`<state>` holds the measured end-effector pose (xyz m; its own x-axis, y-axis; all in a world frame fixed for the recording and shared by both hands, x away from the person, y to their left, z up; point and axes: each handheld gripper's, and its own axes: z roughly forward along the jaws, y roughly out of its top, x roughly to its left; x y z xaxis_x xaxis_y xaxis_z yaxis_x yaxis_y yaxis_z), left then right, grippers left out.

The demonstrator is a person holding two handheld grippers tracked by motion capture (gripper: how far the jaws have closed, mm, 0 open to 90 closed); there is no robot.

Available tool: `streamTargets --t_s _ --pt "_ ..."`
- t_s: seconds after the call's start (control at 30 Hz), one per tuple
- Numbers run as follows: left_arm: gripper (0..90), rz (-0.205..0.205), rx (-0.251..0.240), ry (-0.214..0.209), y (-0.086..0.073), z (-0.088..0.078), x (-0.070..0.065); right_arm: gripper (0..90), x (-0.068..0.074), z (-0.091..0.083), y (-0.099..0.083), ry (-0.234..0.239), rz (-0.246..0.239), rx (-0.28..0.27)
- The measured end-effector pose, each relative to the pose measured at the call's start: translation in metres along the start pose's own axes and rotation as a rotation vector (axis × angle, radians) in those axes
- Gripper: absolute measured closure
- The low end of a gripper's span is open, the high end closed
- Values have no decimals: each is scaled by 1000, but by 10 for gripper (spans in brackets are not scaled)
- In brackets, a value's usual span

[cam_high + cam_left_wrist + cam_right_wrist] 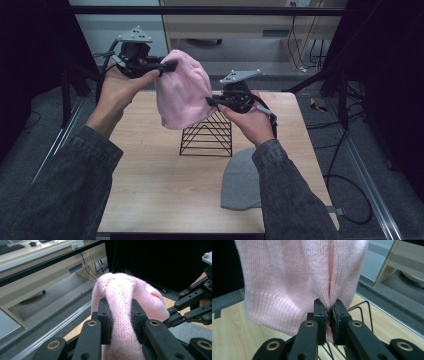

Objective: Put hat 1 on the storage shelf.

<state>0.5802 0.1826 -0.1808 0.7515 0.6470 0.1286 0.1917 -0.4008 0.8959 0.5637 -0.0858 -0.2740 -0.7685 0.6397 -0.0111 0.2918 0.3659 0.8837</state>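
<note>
Hanging pink ribbed knit beanie

Pink knit hat aloft between left gripper and right gripper, above black wire rack.

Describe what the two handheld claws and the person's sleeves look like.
Both the left claw and the right claw are black linkage tools with flat dark pads and brass-coloured pivot rings. Each carries a grey three-cornered plate on top, and a black cable trails from the left one. The person wears dark grey denim-like sleeves with buttoned cuffs.
</note>
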Motion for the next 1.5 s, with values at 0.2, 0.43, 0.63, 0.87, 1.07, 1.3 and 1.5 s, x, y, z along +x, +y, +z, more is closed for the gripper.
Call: streamTargets --t_s 0.2,0.43,0.63,0.87,1.07,1.3,1.5 --pt "749 26 21 0 -5 20 5 843 -11 7 -12 -28 23 17" --pt "750 42 24 0 -11 35 8 846 -19 15 -25 -70 24 30" --pt "749 68 29 7 -16 45 11 845 -17 21 -32 -104 18 35" --pt "749 63 24 -1 -25 49 11 844 -10 32 -40 -104 1 34" --pt "749 57 21 -23 -35 50 4 844 -8 28 -52 -99 0 35" --pt "745 74 16 -49 -39 51 -9 844 -6 23 -67 -104 -9 36" --pt "738 91 29 -56 -42 58 -14 844 -9 21 -77 -107 2 51"
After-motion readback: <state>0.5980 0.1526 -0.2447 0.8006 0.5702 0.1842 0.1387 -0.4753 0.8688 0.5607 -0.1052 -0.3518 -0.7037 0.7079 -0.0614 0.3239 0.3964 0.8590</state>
